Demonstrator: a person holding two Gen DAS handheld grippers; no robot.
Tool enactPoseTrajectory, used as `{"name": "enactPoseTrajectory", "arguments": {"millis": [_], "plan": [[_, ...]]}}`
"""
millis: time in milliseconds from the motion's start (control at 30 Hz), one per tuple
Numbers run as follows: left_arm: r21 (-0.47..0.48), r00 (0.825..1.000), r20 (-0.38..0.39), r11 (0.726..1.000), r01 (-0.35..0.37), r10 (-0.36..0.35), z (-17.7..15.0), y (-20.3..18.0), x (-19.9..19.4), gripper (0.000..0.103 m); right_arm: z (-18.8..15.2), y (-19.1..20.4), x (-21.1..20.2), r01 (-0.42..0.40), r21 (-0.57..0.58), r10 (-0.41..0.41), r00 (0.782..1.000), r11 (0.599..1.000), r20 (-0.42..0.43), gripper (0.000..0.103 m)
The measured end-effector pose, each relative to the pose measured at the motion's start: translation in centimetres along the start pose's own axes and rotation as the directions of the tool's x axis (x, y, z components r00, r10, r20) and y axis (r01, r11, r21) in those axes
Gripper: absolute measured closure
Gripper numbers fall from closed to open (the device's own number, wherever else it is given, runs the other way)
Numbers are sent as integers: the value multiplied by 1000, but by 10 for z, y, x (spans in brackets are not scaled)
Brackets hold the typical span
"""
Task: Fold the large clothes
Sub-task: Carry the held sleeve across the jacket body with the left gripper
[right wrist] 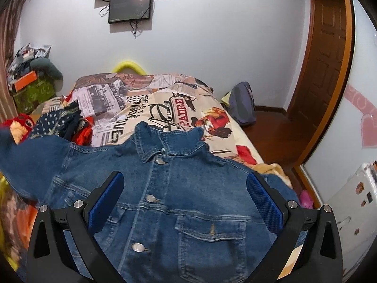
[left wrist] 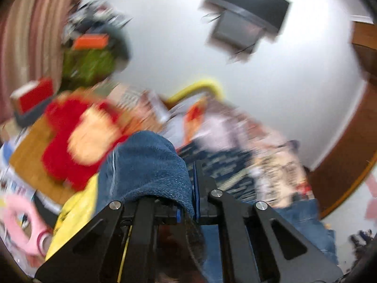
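Denim jacket [right wrist: 169,200] lies front-up, buttoned, on the bed [right wrist: 165,103], collar toward the far wall. Left gripper [left wrist: 192,188] clamped on a fold of the jacket's denim, which drapes over its left finger. Right gripper [right wrist: 186,202] gapes wide above the chest, holding nothing.

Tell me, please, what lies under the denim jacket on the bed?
The denim jacket lies front-up, buttoned, on a bedspread printed with newspaper and poster graphics, which shows beyond the collar. A yellow blanket shows by its shoulder. What lies directly beneath the jacket is covered.
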State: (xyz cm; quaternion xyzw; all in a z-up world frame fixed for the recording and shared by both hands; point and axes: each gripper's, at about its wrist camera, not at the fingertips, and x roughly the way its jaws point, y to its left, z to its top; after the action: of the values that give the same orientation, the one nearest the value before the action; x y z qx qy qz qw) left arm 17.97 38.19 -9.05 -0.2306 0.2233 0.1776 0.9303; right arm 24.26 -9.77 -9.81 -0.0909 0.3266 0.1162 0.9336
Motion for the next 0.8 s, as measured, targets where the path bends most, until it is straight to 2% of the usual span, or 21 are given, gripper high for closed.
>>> {"name": "enactPoseTrajectory", "arguments": {"millis": [100,200,367,467,533,600,667,733,800], "plan": [[76,994,44,992,101,-105,23,-66,-18,97,-1,-8,2,-5,-16,5,1000,1000,-2,0],[164,982,45,971,174,-183,34,-142,-21,97,-2,-19,0,-27,-13,28,1000,1000,11,0],[296,967,-24,922,251,-255,14,-250,-2,97,0,-43,-1,-38,41,37,999,998,17,0],[378,955,-106,877,297,-277,-19,-308,21,97,-4,-58,-4,-40,70,38,999,997,19,0],[424,942,-194,842,333,-274,-53,-342,42,97,-7,-67,-5,-32,79,31,999,996,14,0],[462,931,-272,816,348,-243,-86,-362,60,97,-14,-76,-4,-16,84,16,1000,996,0,0],[520,932,-318,790,324,-173,-119,-381,75,97,-20,-84,-3,-2,84,3,1000,996,-17,0],[544,910,-390,761,353,-143,-155,-395,92,97,-27,-90,0,20,74,-18,999,997,-35,0],[551,869,-480,731,403,-119,-192,-403,104,97,-33,-96,4,50,53,-46,997,997,-59,0]]}}
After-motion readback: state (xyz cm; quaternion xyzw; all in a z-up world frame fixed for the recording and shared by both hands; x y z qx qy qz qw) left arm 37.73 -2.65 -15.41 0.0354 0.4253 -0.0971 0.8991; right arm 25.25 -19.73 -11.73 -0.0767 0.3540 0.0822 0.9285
